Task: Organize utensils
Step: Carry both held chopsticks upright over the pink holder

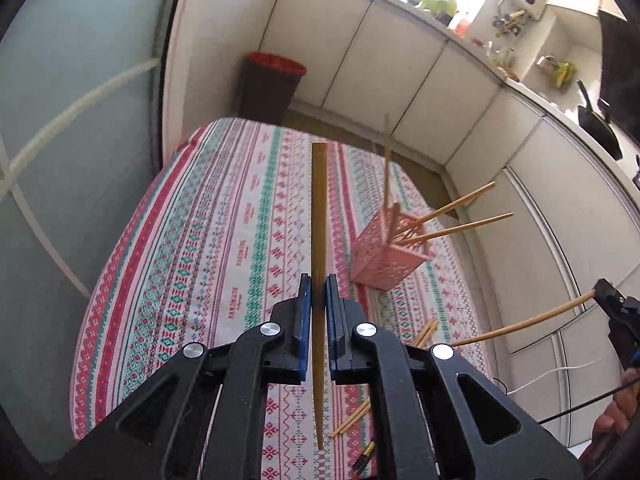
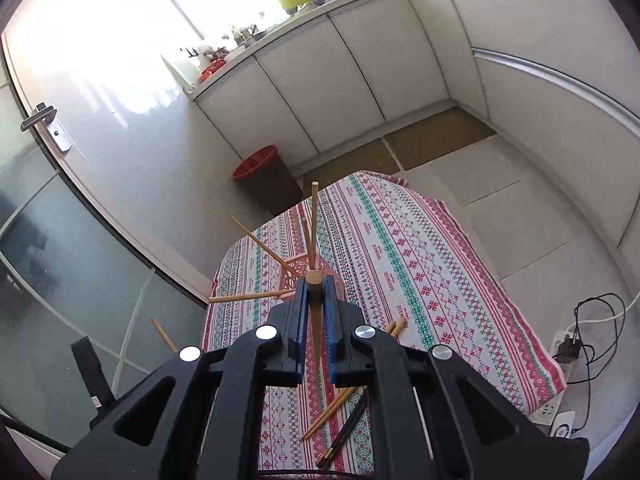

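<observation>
My left gripper (image 1: 319,290) is shut on a brown wooden chopstick (image 1: 319,208) that points away over the patterned tablecloth (image 1: 224,216). To its right stands a pink perforated holder (image 1: 386,254) with several chopsticks (image 1: 456,204) leaning out of it. At the right edge of the left wrist view the right gripper (image 1: 608,294) pinches a pale chopstick (image 1: 520,324). In the right wrist view my right gripper (image 2: 315,292) is shut on that chopstick (image 2: 314,278), seen end on, just above the pink holder (image 2: 290,276). Loose chopsticks (image 2: 328,414) lie on the cloth below both grippers.
A dark bin with a red rim (image 2: 268,180) stands on the floor beyond the table. White cabinets (image 2: 328,80) line the walls. A power strip with cables (image 2: 568,352) lies on the floor to the right. A glass door (image 1: 60,120) is on the left.
</observation>
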Action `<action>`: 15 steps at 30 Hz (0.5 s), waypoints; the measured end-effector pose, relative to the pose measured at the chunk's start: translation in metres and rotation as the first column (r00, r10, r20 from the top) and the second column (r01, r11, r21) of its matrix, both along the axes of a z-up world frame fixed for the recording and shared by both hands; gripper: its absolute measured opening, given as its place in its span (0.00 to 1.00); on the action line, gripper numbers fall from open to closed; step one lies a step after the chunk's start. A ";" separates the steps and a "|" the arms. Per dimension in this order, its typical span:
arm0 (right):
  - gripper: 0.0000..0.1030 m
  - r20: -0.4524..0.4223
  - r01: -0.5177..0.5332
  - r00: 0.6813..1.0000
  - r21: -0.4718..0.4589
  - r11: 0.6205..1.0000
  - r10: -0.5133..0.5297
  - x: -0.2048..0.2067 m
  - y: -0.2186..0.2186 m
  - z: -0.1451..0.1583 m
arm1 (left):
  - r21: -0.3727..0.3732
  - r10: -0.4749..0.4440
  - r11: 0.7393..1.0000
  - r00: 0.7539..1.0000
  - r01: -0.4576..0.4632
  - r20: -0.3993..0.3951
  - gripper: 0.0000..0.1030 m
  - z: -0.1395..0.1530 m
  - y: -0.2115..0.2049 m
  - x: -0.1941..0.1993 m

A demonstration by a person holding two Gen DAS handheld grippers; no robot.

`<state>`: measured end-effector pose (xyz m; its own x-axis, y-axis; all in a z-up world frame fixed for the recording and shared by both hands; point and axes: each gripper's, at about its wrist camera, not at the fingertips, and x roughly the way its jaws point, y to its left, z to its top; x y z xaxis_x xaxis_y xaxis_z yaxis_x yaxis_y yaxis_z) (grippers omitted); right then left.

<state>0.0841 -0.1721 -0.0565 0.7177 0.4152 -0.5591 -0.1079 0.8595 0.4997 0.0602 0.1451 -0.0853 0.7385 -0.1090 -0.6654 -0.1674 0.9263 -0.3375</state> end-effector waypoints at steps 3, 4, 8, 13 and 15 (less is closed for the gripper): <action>0.07 0.030 0.001 1.000 -0.016 1.000 -0.001 0.000 0.001 0.018 | 0.035 -0.055 0.998 0.995 0.052 0.082 0.06 0.035 -0.018 0.001; 0.07 0.038 0.001 0.999 -0.019 1.000 0.000 0.001 0.001 0.024 | 0.042 -0.075 0.997 0.991 0.071 0.112 0.06 0.047 -0.025 0.002; 0.07 0.072 -0.001 0.997 -0.022 1.000 0.003 0.011 0.001 0.048 | 0.081 -0.126 0.991 0.969 0.110 0.213 0.06 0.084 -0.043 0.020; 0.08 0.114 0.000 0.993 -0.036 0.999 0.004 0.025 0.004 0.074 | 0.139 -0.128 0.986 0.942 0.089 0.310 0.06 0.110 -0.061 0.063; 0.07 0.130 0.004 0.992 -0.042 0.999 0.002 0.031 0.006 0.082 | 0.136 -0.113 0.988 0.938 0.072 0.327 0.06 0.111 -0.062 0.084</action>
<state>0.1155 -0.1661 0.0256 0.7859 0.3923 -0.4781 -0.1687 0.8797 0.4445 0.1444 0.0832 0.0255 0.9102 -0.1220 -0.3957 0.0239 0.9695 -0.2440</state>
